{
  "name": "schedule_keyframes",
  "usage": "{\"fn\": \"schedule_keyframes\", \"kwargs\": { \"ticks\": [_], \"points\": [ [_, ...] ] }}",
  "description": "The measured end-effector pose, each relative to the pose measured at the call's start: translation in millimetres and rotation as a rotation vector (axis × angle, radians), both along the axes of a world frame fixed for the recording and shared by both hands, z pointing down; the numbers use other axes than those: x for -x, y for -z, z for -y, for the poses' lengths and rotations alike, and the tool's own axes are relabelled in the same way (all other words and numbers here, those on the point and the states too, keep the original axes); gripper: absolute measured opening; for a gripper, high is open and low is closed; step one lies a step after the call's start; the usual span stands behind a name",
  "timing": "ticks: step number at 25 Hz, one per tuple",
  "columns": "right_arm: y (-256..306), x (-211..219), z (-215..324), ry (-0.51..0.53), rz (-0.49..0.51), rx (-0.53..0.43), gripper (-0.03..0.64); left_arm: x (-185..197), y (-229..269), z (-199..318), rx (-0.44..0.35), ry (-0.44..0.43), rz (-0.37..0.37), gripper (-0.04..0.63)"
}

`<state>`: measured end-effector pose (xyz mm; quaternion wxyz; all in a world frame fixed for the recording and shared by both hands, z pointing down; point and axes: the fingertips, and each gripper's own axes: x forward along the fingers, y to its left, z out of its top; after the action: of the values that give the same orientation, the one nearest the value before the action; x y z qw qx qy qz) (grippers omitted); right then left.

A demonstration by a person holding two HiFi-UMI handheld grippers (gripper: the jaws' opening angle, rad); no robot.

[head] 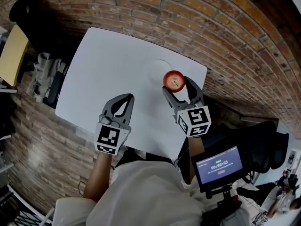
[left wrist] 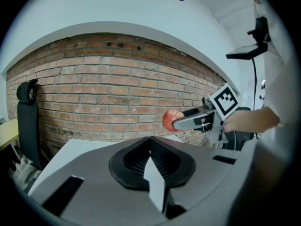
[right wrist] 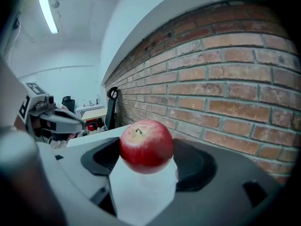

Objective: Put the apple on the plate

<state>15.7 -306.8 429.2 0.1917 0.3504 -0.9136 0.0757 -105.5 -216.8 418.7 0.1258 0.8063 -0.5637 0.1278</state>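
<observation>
My right gripper [head: 177,85] is shut on a red apple [head: 173,80] and holds it above the white table [head: 108,65], at the right edge of a faint white plate [head: 157,68]. In the right gripper view the apple [right wrist: 146,146] fills the space between the jaws, stem up, in front of a brick wall. My left gripper [head: 123,102] hovers over the table's near side, left of the apple, shut with nothing in it. From the left gripper view the apple [left wrist: 169,119] and the right gripper [left wrist: 190,120] show off to the right.
A brick wall [head: 225,27] runs along the table's far side. A black chair [head: 33,13] and a yellow desk [head: 11,53] stand at the left. A small screen [head: 220,166] sits by my right arm, with dark chairs [head: 258,140] behind it.
</observation>
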Motion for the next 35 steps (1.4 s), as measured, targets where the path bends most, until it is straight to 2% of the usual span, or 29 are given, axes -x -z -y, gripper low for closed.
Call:
{"fn": "schedule_keyframes", "kwargs": {
  "ticks": [7,16,24,35],
  "points": [
    [-30,13,22,0.034,-0.014,0.028,0.348,-2,-16,16,0.028,0.024,-0.023,0.005],
    [-87,16,47,0.064,-0.083,0.093,0.348,2,-47,24,0.088,0.059,-0.034,0.005],
    [-123,30,65,0.063,-0.07,0.153,0.348,6,-68,27,0.124,0.069,-0.047,0.005],
    [-166,36,79,0.065,-0.11,0.181,0.348,9,-84,30,0.162,0.072,-0.031,0.006]
  ]
}}
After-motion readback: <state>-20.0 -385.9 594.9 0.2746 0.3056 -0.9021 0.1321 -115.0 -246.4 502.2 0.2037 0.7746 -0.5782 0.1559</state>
